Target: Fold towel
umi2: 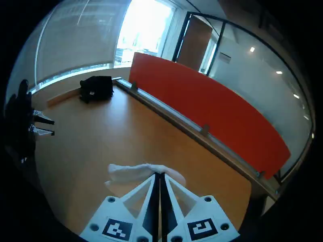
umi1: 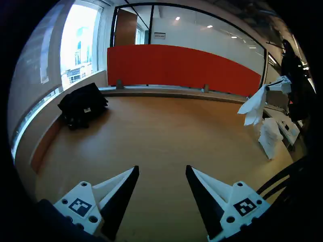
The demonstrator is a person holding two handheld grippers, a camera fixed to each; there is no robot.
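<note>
In the right gripper view, my right gripper [umi2: 160, 176] is shut on a white towel [umi2: 133, 171], which bunches out to the left of the fingertips above the wooden table [umi2: 121, 133]. The left gripper view shows that same gripper [umi1: 271, 86] far to the right, holding the towel [umi1: 253, 108] up in the air so it hangs down. More white cloth [umi1: 269, 138] lies below it at the table's right edge. My left gripper [umi1: 162, 168] is open over bare wood [umi1: 161, 129] with nothing between its fingers. It also appears at the far left [umi2: 45, 125] of the right gripper view.
A black bag [umi1: 82, 105] [umi2: 96, 88] sits at the far corner of the table by the window. A red partition [umi1: 181, 68] [umi2: 210, 105] runs along the table's back edge. A person in dark clothing [umi1: 294, 80] stands at the right.
</note>
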